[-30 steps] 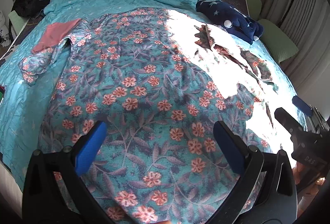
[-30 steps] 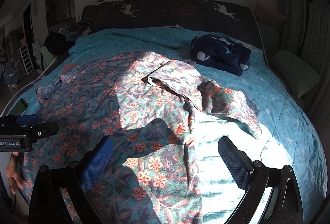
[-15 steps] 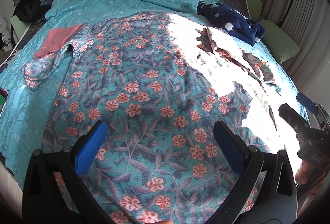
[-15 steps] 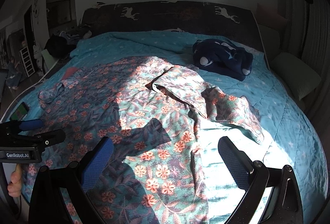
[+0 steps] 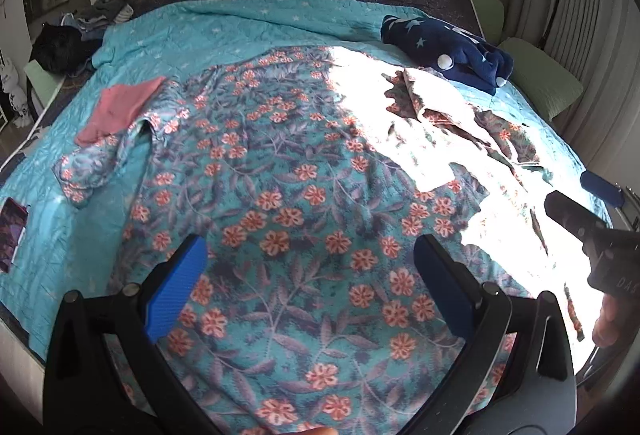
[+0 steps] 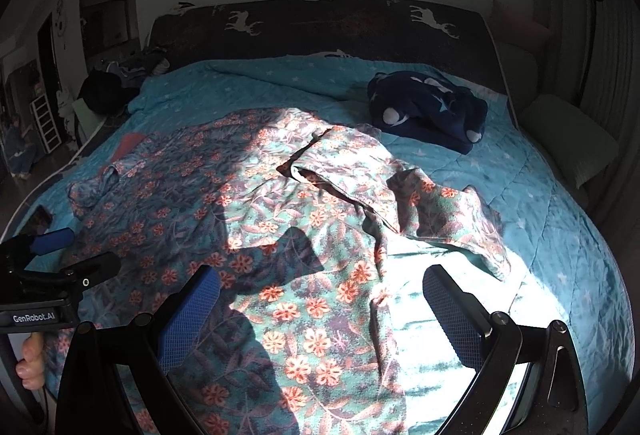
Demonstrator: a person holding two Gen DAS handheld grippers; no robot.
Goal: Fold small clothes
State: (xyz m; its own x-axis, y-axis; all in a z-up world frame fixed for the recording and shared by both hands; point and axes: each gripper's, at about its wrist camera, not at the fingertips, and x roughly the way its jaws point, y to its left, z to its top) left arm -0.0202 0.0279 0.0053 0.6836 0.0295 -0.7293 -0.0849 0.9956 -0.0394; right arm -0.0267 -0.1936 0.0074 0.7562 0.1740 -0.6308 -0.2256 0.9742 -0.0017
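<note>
teal bed point(image 6: 552, 219), floral garment point(image 5: 304, 219) spread, tools apart

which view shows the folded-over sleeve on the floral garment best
The right wrist view: the folded-over sleeve lies near centre there, its edges and creases readable in the sun. In the left wrist view the same sleeve sits far right, mostly washed out by glare.

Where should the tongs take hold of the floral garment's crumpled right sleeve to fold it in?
Probably at the cuff end of the floral sleeve, coming from the right side: it lies bunched and angled outward over the teal quilt, its free edge facing the open right tongs.
</note>
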